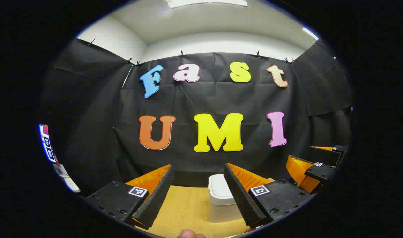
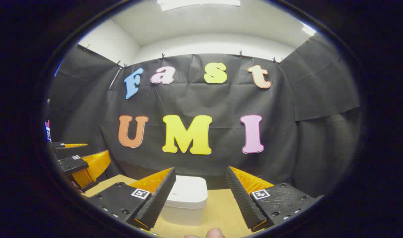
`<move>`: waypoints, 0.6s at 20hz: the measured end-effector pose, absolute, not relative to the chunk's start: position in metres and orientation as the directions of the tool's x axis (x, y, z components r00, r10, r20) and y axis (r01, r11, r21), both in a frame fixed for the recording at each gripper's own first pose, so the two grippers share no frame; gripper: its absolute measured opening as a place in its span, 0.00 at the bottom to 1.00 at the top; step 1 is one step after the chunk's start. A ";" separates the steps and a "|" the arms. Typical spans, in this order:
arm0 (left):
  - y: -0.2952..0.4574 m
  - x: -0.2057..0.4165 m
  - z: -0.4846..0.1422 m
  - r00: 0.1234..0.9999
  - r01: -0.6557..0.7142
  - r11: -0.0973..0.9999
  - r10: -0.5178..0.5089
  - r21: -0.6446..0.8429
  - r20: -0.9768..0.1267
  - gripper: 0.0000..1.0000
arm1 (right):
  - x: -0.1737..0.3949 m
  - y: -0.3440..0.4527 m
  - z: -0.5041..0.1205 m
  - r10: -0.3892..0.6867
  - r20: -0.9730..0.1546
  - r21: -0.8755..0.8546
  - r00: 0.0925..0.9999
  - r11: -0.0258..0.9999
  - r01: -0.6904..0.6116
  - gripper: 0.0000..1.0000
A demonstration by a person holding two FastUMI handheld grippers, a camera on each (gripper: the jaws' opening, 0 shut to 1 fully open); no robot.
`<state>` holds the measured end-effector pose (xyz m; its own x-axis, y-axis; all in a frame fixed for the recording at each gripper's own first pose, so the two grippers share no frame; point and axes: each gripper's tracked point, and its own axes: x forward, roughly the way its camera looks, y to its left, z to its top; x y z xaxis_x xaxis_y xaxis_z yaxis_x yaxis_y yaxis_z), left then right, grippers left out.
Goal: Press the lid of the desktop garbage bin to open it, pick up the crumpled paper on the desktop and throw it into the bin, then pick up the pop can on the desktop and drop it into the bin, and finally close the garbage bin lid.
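Note:
A white desktop garbage bin (image 1: 220,197) with its lid down stands on the wooden table (image 1: 185,211), seen between the fingers of my left gripper (image 1: 200,195), which is open and holds nothing. In the right gripper view the same bin (image 2: 186,200) sits ahead and a little left, partly behind the left finger of my right gripper (image 2: 200,195), also open and holding nothing. Both grippers hover above the table, short of the bin. The right gripper (image 1: 317,168) shows at the right edge of the left gripper view, and the left gripper (image 2: 79,163) at the left edge of the right gripper view.
The black cloth wall (image 1: 214,132) closes off the back just behind the bin, with side walls left and right. A fingertip (image 2: 214,233) of the person's hand shows at the bottom edge. Bare tabletop (image 2: 221,208) lies to the right of the bin.

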<state>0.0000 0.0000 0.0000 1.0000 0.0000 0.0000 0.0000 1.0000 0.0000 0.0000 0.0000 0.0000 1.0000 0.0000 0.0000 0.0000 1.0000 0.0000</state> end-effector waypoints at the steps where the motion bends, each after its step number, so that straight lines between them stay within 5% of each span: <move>1: -0.001 0.003 0.000 1.000 0.004 1.000 -0.004 0.002 0.004 0.98 | 0.002 0.001 -0.001 -0.003 -0.007 0.005 1.000 1.000 0.003 0.97; 12: 0.006 0.021 -0.008 1.000 0.018 1.000 -0.018 0.006 -0.023 0.97 | 0.014 0.019 -0.002 0.001 -0.027 -0.001 1.000 1.000 -0.001 0.95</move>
